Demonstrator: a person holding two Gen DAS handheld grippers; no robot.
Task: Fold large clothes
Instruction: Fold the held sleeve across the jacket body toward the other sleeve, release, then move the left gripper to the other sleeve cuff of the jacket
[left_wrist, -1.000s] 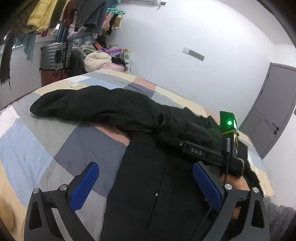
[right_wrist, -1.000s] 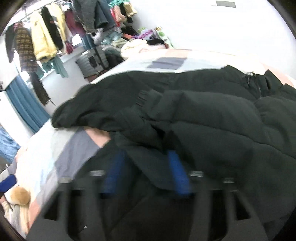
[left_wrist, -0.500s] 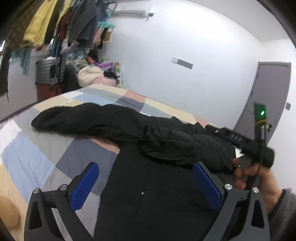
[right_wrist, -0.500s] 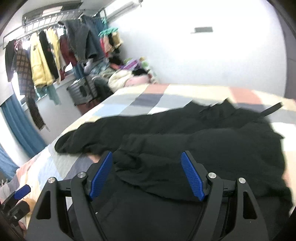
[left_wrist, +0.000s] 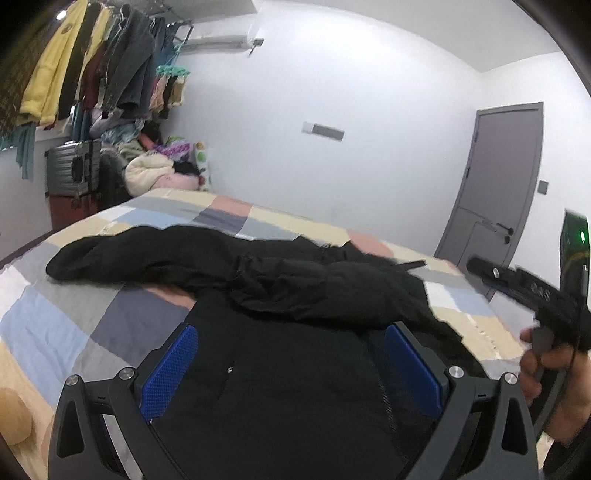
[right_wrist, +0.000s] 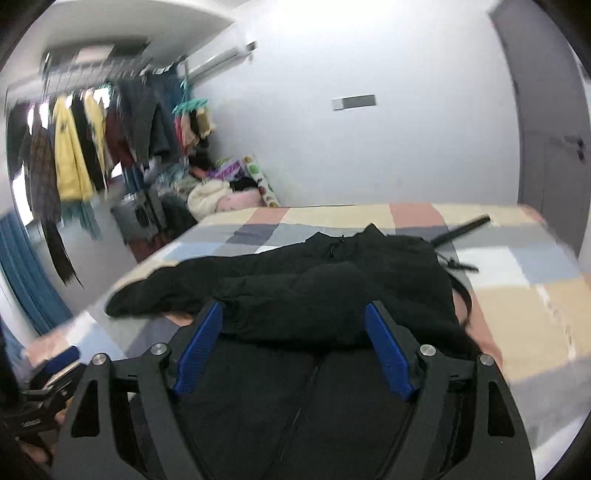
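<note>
A large black padded coat (left_wrist: 295, 369) lies spread on the bed, its upper part and one sleeve folded across its body, the other sleeve (left_wrist: 122, 254) stretched to the left. It also shows in the right wrist view (right_wrist: 332, 295). My left gripper (left_wrist: 291, 365) is open and empty, raised above the coat's lower body. My right gripper (right_wrist: 295, 343) is open and empty above the coat; its body and the holding hand show in the left wrist view (left_wrist: 543, 299) at the right.
The bed has a patchwork cover (left_wrist: 74, 325). A rail of hanging clothes (left_wrist: 85, 70), suitcases (left_wrist: 70, 173) and a heap of clothes (left_wrist: 155, 173) stand at the far left. A grey door (left_wrist: 498, 184) is at the right.
My right gripper has let go of the folded coat part, opened, and lifted back to the right. Both grippers have risen and pulled back from the coat.
</note>
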